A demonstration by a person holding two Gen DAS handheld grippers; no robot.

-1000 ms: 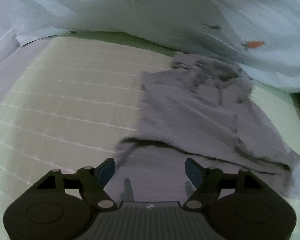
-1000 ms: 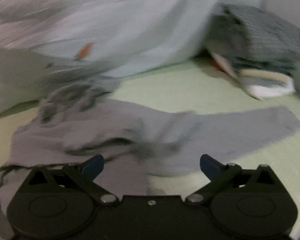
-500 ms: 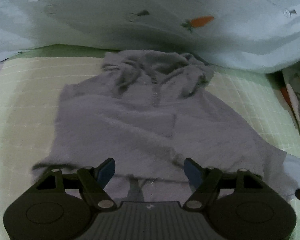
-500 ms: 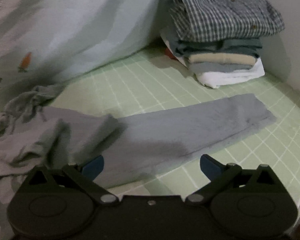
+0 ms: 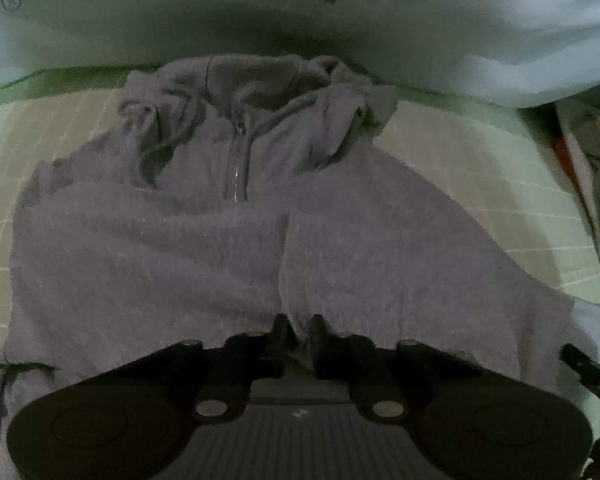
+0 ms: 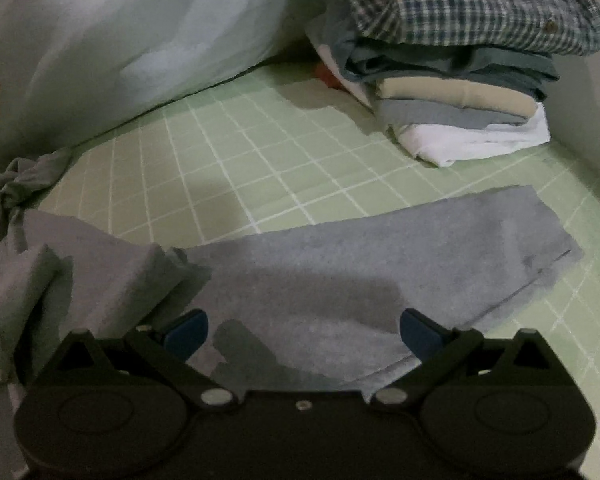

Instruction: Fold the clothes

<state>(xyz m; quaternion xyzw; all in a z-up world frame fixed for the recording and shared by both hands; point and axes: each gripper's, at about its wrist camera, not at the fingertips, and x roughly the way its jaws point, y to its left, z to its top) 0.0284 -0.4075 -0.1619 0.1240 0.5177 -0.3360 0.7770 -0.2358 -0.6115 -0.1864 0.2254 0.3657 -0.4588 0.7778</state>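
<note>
In the left wrist view, a fuzzy grey zip-up top point(image 5: 236, 248) lies flat on a green sheet with white squares point(image 5: 480, 184). Its collar and short zip point(image 5: 238, 164) point away from the camera, toward a pale blue blanket with a carrot picture point(image 5: 420, 40). The left gripper point(image 5: 299, 332) is down at the near edge of the top. Its jaws have just been closing, and now they are pinched together on a little fold of the grey cloth at the hem. A bit of the other gripper shows at the far right edge.

In the right wrist view, one long grey sleeve point(image 6: 380, 264) of the top stretches out flat across the green sheet toward the right. The body of the top is bunched up on the left. The right gripper point(image 6: 303, 330) hangs just over the near part of the sleeve. Its jaws are wide apart, and its blue pads point(image 6: 186, 330) hold nothing. Its shadow falls on the sleeve. Far back on the right sits a neat pile of folded clothes point(image 6: 460, 92), with a checked shirt point(image 6: 472, 4) on top. The pile is well apart from the sleeve.
</note>
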